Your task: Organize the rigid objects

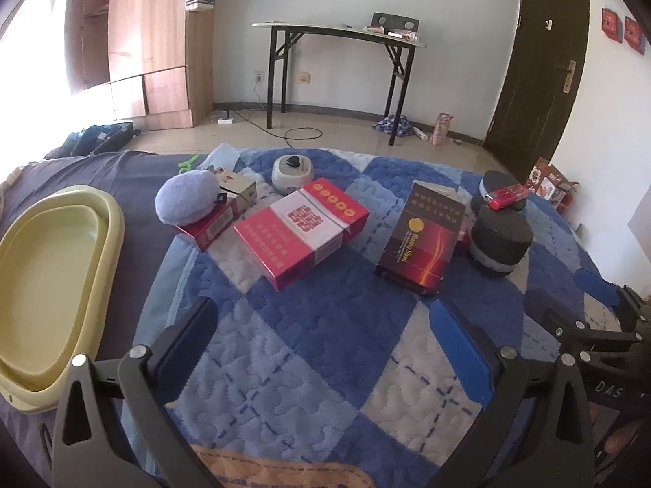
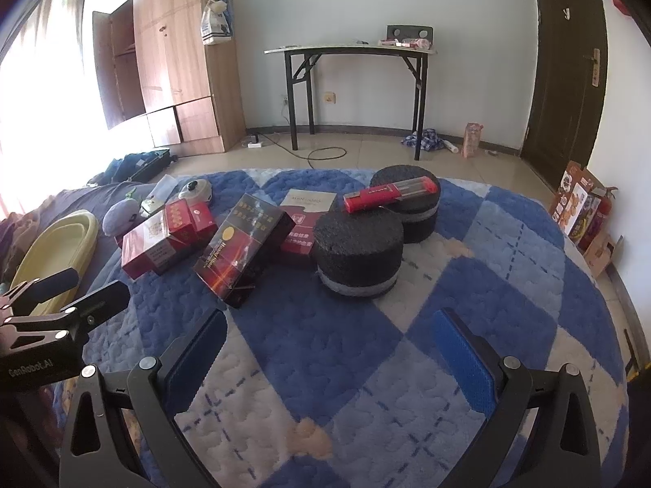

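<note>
Hovering low over the bed, the left gripper has its jaws spread wide with nothing between them, and the right gripper beside it hangs just the same, wide apart and empty. Ahead of the left one lies the big red-and-white rectangular carton, flat on the quilt, with a dark brown carton with gold lettering near it to the right, propped at a tilt. Behind that, a black foam cylinder with a grey band stands upright, touching a second one that carries a red plastic lighter-like case on top. Off to the left, a lilac plush cushion rests on a small red box, and a pale yellow plastic basin sits at the bed's edge. Underneath it all is the blue-and-white checked quilted blanket; beyond, a black-legged folding table against the wall and a wooden wardrobe.
</note>
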Motion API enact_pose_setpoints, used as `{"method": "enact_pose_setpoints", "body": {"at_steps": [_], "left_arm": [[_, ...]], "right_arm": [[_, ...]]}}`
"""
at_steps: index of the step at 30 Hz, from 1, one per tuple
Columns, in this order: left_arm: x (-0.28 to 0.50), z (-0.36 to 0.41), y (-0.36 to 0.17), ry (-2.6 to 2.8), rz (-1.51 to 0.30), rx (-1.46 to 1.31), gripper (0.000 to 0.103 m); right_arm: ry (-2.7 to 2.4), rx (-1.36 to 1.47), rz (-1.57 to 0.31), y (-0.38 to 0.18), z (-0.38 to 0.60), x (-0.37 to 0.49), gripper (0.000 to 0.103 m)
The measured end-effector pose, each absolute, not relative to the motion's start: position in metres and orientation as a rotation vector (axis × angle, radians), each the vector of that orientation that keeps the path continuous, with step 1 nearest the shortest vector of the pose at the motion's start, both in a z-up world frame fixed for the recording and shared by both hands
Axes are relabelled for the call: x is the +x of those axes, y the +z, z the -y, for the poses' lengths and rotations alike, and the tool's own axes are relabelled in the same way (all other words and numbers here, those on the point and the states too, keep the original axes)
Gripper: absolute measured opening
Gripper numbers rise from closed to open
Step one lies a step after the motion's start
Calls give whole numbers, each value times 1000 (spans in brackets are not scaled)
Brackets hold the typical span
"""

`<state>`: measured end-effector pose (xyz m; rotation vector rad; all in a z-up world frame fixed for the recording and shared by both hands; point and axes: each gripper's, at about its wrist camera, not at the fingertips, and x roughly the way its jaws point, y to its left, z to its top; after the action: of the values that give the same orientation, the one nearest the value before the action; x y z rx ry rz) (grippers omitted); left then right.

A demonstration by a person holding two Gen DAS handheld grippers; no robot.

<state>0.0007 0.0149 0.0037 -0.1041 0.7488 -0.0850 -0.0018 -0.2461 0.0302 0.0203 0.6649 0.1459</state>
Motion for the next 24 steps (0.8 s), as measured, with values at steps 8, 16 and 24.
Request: {"method": "enact_pose_setpoints", "body": {"at_steps": [8, 16, 24], "left_arm": [[-1, -18, 5, -85, -723, -111, 103], [-3, -28, 19, -123, -711, -85, 103], [37, -48, 68, -40, -694, 50, 103]], "right_arm": [[143, 18, -663, 31, 247, -2, 103], [149, 26, -590, 26, 251, -3, 103], [140, 47, -527, 15, 263, -7, 103]]}}
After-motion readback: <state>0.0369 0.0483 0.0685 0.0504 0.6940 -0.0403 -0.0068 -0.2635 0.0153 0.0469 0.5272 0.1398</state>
